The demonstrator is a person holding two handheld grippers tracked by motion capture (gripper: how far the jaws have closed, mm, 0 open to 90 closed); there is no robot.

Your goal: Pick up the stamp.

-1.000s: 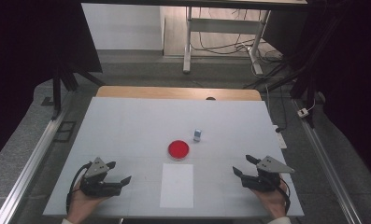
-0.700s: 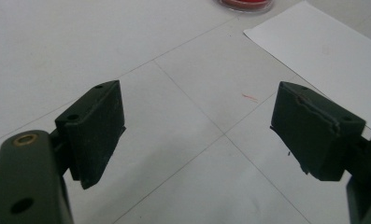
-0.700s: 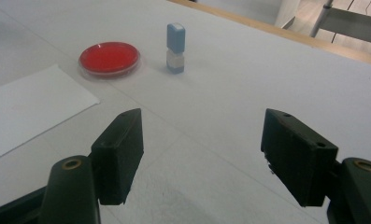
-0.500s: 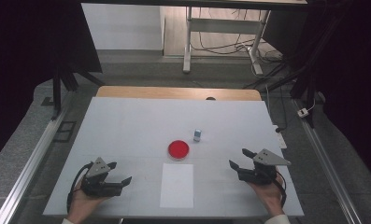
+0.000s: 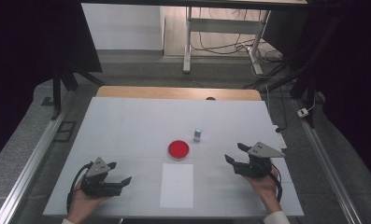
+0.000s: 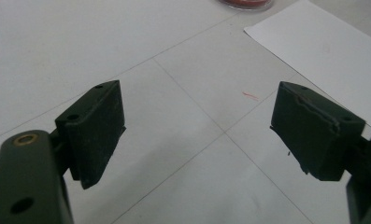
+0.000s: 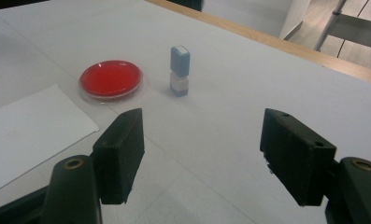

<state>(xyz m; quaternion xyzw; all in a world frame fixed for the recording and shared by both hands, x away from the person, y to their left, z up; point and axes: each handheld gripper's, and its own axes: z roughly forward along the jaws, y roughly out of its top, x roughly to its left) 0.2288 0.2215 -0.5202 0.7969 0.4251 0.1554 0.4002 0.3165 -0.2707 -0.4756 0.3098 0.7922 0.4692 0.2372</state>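
Note:
A round red dish (image 5: 179, 149) (image 7: 110, 79) lies near the middle of the white table (image 5: 136, 121). Just right of it stands a small blue-and-white stamp-like block (image 5: 197, 135) (image 7: 179, 71), upright. A white sheet of paper (image 5: 177, 185) (image 6: 328, 51) (image 7: 24, 130) lies in front of the dish. My left gripper (image 5: 120, 173) (image 6: 197, 135) rests low at the front left, open, nothing between its jaws. My right gripper (image 5: 236, 153) (image 7: 202, 158) is held at the front right, open and empty, facing the block and dish from a short distance.
A wooden strip (image 5: 178, 93) edges the table's far side. Metal rails (image 5: 29, 163) run along both sides. A table leg frame and cables (image 5: 220, 42) stand on the floor beyond. A faint red mark (image 6: 250, 95) lies on the table by the paper.
My right gripper has moved a little forward and left, toward the block. My left gripper has shifted slightly toward the front edge. Both stay open.

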